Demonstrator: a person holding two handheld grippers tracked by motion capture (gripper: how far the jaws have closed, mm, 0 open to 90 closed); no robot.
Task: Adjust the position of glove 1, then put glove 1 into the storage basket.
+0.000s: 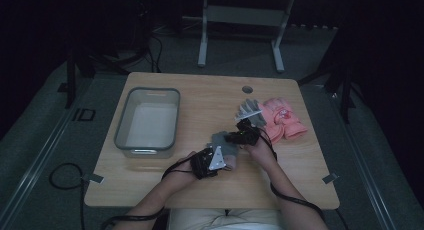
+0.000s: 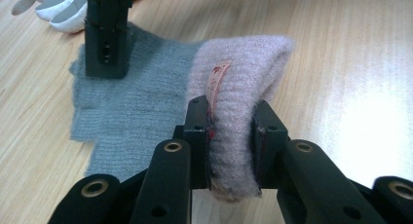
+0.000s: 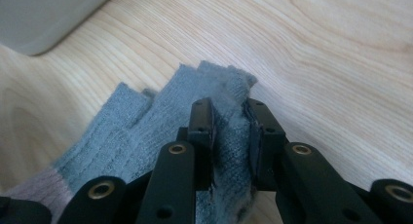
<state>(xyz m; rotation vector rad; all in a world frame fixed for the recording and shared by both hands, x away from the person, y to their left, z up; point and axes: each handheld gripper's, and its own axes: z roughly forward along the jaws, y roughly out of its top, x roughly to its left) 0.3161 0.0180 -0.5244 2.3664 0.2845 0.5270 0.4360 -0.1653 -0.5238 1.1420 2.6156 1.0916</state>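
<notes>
Grey glove (image 2: 122, 112) | left gripper (image 2: 233, 136) pinching its pink cuff | right gripper (image 3: 232, 136) pinching its fingers

High view: dim and underexposed, room beyond the table (image 1: 300, 160) nearly black, detail coarse and soft. Both gripper views: brightly and evenly lit, with a pale glare patch on the wood at right. Nearest black linkage is slightly soft; the grey glove (image 3: 146, 121) knit is sharp.
</notes>
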